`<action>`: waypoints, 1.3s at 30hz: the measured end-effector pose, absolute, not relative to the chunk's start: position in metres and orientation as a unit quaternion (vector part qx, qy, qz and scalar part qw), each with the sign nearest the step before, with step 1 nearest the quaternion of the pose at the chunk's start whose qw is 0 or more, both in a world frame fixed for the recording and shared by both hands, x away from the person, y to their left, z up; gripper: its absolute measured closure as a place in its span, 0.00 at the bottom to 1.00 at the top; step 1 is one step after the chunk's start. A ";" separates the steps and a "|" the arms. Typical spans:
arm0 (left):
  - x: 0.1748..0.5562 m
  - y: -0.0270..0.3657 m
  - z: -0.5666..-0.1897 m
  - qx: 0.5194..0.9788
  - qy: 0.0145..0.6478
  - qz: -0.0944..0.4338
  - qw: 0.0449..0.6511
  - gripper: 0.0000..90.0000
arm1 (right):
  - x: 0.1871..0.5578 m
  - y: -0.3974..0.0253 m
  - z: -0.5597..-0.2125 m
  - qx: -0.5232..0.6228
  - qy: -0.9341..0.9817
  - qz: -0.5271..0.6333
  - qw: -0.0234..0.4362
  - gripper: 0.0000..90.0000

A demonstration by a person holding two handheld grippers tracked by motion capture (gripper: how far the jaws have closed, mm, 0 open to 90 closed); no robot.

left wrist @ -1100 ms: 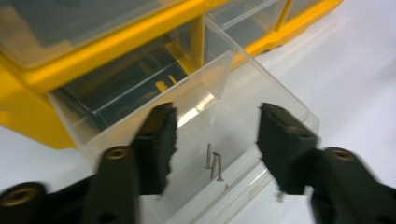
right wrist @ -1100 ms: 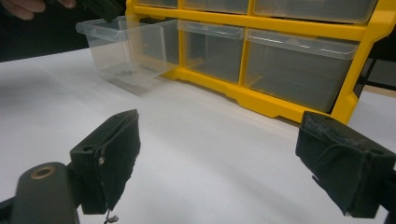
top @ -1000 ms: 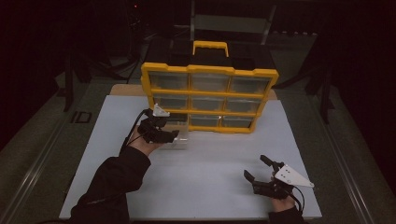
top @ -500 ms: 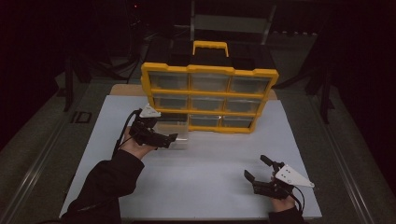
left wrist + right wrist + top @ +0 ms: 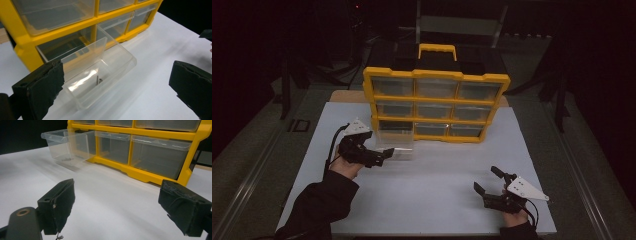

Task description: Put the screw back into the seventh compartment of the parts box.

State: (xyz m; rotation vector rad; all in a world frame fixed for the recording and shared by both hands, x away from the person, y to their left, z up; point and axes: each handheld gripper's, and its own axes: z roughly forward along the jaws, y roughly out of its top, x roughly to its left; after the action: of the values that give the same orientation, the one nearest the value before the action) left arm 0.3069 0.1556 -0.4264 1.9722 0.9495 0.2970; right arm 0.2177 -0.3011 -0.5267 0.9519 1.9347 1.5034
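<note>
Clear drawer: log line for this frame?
clear drawer: pulled out of yellow organizer, small screw inside | left claw: open, at drawer | right claw: open, apart

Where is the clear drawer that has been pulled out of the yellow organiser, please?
In the high view the clear drawer sits on the white table, left of centre, before the yellow organiser's bottom-left slot, beside the left tool.

White table (image 5: 437,200): yellow organizer (image 5: 437,105), 1 clear drawer (image 5: 394,145), seemingly half-out.
</note>
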 end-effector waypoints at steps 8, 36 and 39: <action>0.285 0.175 -0.438 0.797 0.371 0.125 0.460 0.00 | 0.218 -0.301 -0.527 0.351 0.712 0.553 0.254 0.15; 0.232 0.215 -0.521 0.785 0.348 0.099 0.503 0.00 | 0.217 -0.300 -0.526 0.350 0.714 0.550 0.255 0.15; 0.232 0.217 -0.525 0.787 0.347 0.096 0.501 0.00 | 0.217 -0.300 -0.526 0.348 0.714 0.551 0.256 0.15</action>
State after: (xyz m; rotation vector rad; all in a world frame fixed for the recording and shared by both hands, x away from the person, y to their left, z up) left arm 0.2317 0.2171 -0.5247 1.9035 0.8387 0.2325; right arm 0.2172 -0.2996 -0.5261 0.9459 1.9382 1.4949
